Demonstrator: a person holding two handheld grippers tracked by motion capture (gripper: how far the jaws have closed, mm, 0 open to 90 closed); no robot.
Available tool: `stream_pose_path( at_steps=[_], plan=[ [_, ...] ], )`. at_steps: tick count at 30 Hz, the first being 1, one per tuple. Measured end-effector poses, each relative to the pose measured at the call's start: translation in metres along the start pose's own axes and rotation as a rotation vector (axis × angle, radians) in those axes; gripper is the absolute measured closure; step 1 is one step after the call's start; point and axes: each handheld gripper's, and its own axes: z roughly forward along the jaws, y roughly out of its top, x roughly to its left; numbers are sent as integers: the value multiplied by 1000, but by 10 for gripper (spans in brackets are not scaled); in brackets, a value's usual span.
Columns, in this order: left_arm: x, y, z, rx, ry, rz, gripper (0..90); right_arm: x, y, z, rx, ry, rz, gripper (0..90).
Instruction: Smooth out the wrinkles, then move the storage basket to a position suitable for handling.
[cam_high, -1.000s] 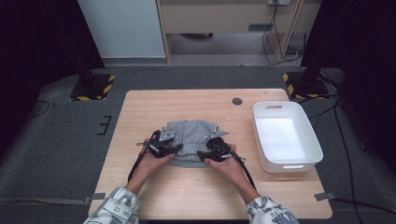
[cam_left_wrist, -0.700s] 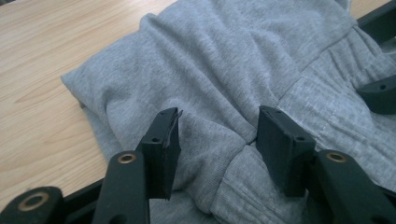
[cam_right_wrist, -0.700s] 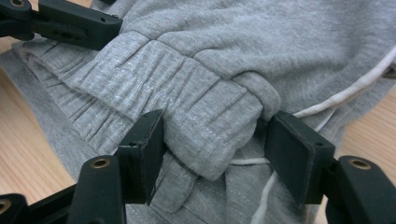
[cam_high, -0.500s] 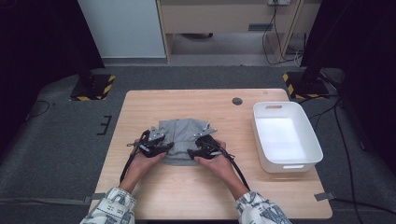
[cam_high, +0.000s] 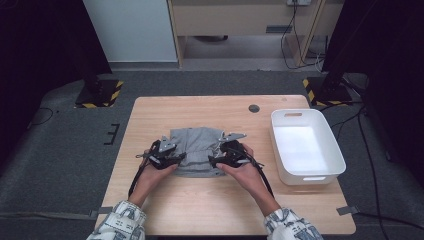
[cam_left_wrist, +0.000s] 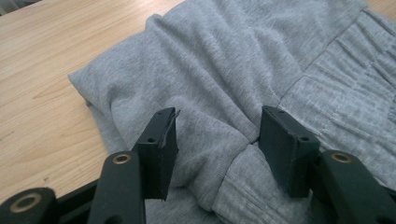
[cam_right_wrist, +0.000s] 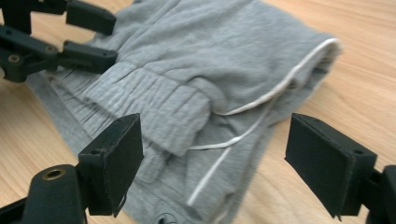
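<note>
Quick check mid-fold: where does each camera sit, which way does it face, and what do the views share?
High view: above the person's side, facing forward and down on the table; forearms, both grippers.
Left gripper view: rides the left gripper, looking along open jaws at the grey garment.
Right gripper view: rides the right gripper, jaws just opened wide.
Shared: the garment.

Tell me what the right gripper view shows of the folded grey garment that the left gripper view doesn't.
The right gripper view alone shows white piping along a folded edge, and the left gripper resting at the far side. The left gripper view alone shows a thick fold of cloth bulging up between its jaws. Both show the grey garment with its ribbed band lying on the wooden table, and open jaws over it.
</note>
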Motion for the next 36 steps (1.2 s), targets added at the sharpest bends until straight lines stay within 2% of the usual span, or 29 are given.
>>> stream_pose_path(
  at_steps=[5,9,11,14,16,17,27,33,34,36],
  plan=[
    [0,0,0,-3,-1,-2,459,-7,7,-13,-21,-3,10,202],
    [-1,0,0,0,5,4,457,-14,16,-35,-59,-35,-13,295],
    [-2,0,0,-1,10,7,457,-19,20,-47,-81,-54,-25,373],
    [-2,0,-1,-2,12,9,457,-30,24,-64,-105,-77,-23,449],
    [-2,-1,-1,-2,11,8,457,-33,25,-69,-113,-85,-17,458],
    [-2,-1,-1,-3,11,7,457,-42,27,-79,-132,-102,-12,488],
    [-2,-1,-1,-3,13,6,455,-71,33,-113,-174,-167,17,543],
    [-2,-1,0,-6,15,5,455,-83,32,-126,-178,-199,18,579],
    [-3,-1,0,-6,17,6,455,-91,30,-130,-172,-218,25,581],
    [-3,-1,0,-7,19,7,456,-97,28,-131,-160,-235,32,583]
  ],
)
